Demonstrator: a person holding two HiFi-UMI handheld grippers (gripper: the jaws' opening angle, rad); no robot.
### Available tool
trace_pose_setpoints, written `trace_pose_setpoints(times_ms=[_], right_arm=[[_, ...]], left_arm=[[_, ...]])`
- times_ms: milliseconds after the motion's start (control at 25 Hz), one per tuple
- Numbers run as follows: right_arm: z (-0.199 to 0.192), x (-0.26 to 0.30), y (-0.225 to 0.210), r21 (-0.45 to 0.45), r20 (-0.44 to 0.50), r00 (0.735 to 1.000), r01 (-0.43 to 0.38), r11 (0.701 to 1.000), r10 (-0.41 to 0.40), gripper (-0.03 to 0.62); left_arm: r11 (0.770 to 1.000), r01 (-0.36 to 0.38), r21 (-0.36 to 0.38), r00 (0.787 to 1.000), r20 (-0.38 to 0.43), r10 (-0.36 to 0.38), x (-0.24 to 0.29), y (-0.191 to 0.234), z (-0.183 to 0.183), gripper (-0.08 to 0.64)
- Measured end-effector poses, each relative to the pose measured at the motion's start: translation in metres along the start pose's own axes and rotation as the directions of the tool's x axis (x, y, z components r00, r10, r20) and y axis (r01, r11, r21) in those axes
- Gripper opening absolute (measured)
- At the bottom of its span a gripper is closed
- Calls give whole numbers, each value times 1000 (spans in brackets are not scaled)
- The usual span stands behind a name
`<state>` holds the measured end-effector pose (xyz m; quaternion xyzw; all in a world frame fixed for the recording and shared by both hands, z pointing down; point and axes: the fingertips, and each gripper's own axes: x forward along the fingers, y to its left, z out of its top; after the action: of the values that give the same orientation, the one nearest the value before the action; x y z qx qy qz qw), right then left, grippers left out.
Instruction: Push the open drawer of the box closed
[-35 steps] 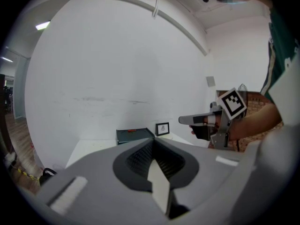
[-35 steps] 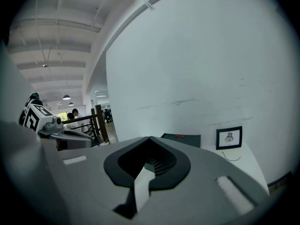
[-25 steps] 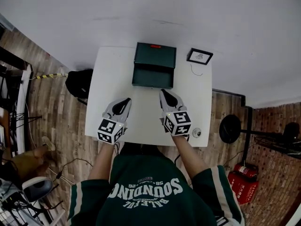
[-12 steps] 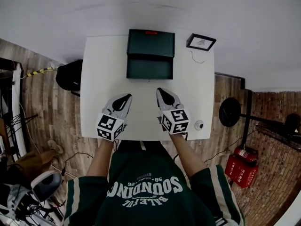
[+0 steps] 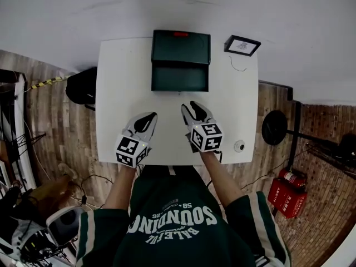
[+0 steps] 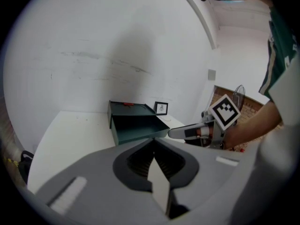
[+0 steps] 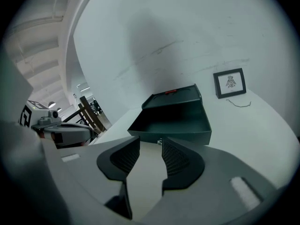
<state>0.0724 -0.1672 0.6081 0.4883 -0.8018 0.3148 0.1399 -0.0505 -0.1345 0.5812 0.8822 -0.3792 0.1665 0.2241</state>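
Note:
A dark green box (image 5: 181, 46) stands at the far middle of the white table (image 5: 119, 93), with its drawer (image 5: 179, 78) pulled out toward me and empty. My left gripper (image 5: 148, 117) hovers over the near half of the table, left of the drawer's line, shut with nothing in it (image 6: 153, 155). My right gripper (image 5: 190, 107) is a short way in front of the drawer's front panel and apart from it. Its jaws are opening, with nothing between them (image 7: 150, 142). In the right gripper view the drawer (image 7: 173, 121) lies straight ahead.
A small framed picture (image 5: 242, 45) leans at the table's far right corner with a thin wire (image 5: 236, 67) beside it. A small round object (image 5: 239, 146) sits near the front right edge. A black bag (image 5: 82, 88) lies on the wooden floor to the left.
The right gripper's jaws have parted; they were together before. Both grippers stay over the near half of the table, and the head view has shifted a little.

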Motion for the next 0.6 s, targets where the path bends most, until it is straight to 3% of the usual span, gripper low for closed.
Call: trace_pose_setpoints(times_ms=[80, 600], right_arm=[[-4, 8, 0, 14, -8, 1000, -3, 1000, 3, 147], [-30, 63, -16, 153, -124, 992, 54, 987, -35, 146]], left_arm=[[1000, -3, -6, 1000, -5, 3, -2, 4, -2, 52], [998, -32, -57, 999, -16, 31, -10, 26, -10, 52]])
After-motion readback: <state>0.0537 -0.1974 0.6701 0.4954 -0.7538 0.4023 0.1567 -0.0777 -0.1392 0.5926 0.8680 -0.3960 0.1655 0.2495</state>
